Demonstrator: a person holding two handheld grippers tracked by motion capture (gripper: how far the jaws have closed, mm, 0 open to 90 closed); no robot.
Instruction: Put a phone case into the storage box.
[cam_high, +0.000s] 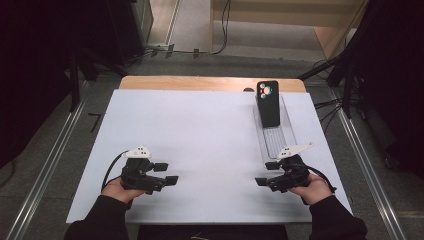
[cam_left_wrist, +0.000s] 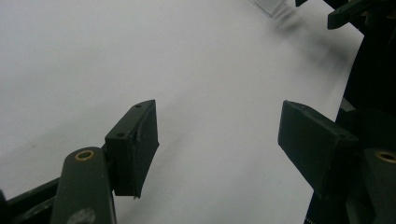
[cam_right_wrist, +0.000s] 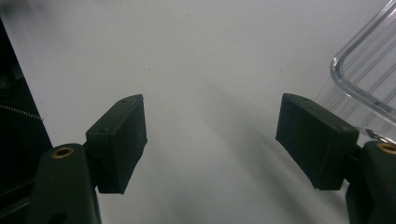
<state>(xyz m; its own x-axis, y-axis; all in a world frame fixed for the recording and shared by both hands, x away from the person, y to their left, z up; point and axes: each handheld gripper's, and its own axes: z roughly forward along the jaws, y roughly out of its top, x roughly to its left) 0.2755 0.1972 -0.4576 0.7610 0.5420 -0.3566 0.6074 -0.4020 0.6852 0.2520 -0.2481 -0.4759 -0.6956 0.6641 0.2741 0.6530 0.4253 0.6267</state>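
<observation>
I hold my left gripper (cam_high: 167, 173) low in the lower left of the high view and my right gripper (cam_high: 265, 174) low in the lower right, both just above the white surface (cam_high: 200, 145), pointed inward toward each other across the bare middle. Both sets of jaws stand wide apart with nothing between them; in the left gripper view (cam_left_wrist: 217, 140) and in the right gripper view (cam_right_wrist: 210, 140) the pads frame plain white sheet and no object. The nearest thing to work on is the black phone (cam_high: 268, 102), in the upper right of the high view, propped up with its camera cluster toward me at the far end of a long clear tray (cam_high: 289, 131). I judge it leans against the tray's far wall so that its back and edges are free for a pinch, but how exactly it is supported I cannot tell. The tray's near end lies just beside my right gripper, and its rounded clear corner (cam_right_wrist: 362, 70) shows at the upper right of the right gripper view, apart from the pads. My guess is that the wide jaws and level hands are a ready stance: the right side is the natural one to reach up along the tray for the phone, while the left, well apart from it, waits to steady or receive.
</observation>
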